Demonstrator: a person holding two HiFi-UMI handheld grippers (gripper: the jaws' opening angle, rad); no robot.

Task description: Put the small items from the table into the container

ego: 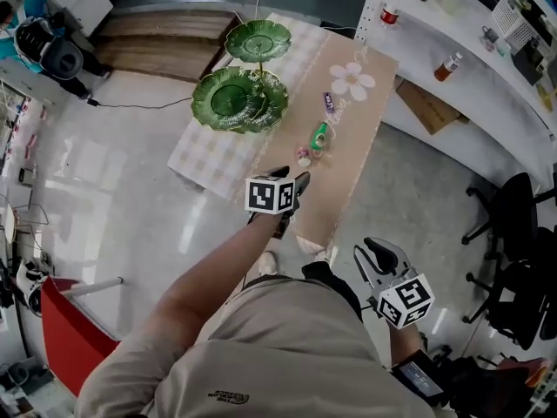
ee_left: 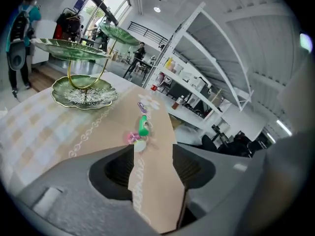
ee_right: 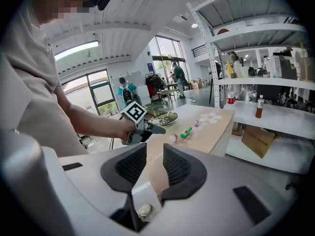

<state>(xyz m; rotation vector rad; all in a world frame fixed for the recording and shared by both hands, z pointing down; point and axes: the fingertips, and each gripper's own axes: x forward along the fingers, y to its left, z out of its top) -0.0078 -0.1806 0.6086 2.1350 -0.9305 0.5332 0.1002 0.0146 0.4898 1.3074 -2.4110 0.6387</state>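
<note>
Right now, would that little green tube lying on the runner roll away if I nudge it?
Probably: the green tube looks rounded and lies on its side, so a sideways nudge may roll it. It seems small, so likely light. The cloth runner might slow it a little.

Place: open-plan lab/office, demo area.
Storage: white metal racks (ego: pixel 461 33) w/ bottles (ego: pixel 448 66), misc. gear.
Seating: black office chairs (ego: pixel 509 225).
Bldg: glossy floor (ego: pixel 113 181), big windows (ee_right: pixel 96 90).

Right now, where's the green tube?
Head view, centre: the green tube lies on the tan runner, between the purple item beyond it and the pink-white piece nearer the left claw.
</note>
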